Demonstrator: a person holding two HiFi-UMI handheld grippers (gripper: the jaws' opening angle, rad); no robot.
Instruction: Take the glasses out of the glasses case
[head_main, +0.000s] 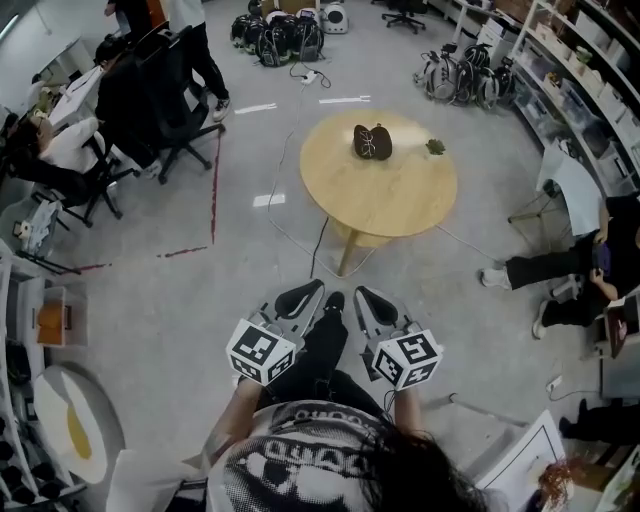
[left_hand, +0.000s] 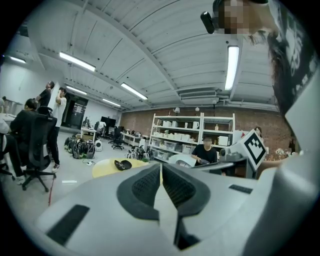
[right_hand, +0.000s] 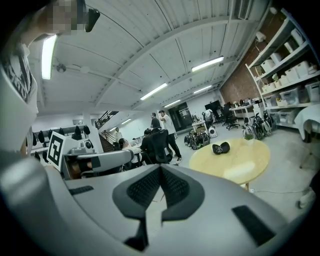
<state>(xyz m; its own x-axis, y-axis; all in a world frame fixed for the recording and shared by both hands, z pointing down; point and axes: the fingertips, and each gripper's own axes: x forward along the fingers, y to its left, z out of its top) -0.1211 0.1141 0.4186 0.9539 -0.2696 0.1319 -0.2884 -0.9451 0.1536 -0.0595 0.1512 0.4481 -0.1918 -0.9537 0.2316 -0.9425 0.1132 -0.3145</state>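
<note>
Glasses case (head_main: 372, 141) sits on the round wooden table (head_main: 400, 205), toward the 12 o'clock side of the top and well apart from both grippers. The table itself lies at 12 o'clock from the person. The case is a small dark clamshell that looks to lie open in two lobes. Pale flecks inside may be the glasses, though from this far off I cannot tell. A small green object (head_main: 436, 146) lies at 3 o'clock from the case, near the table's rim.

The left gripper (head_main: 303, 296) and the right gripper (head_main: 374, 304) are held side by side in front of the body, pointing toward the table. Each gripper's own view shows its ribbed pads pressed together with nothing between them, so both are closed and empty.

By my reading the task has not begun, and the approach to the table comes first. The case is probably light and rigid with a smooth shell, so it may skid on the wood if pushed from one side. Pinning one shell half at its edge with one gripper while the other works would be wise. The glasses are likely light, thin and fragile, with lenses that scratch easily. The bridge, or a temple arm near its hinge, seems the safest place to hold, with a gentle squeeze and a straight lift.
</note>
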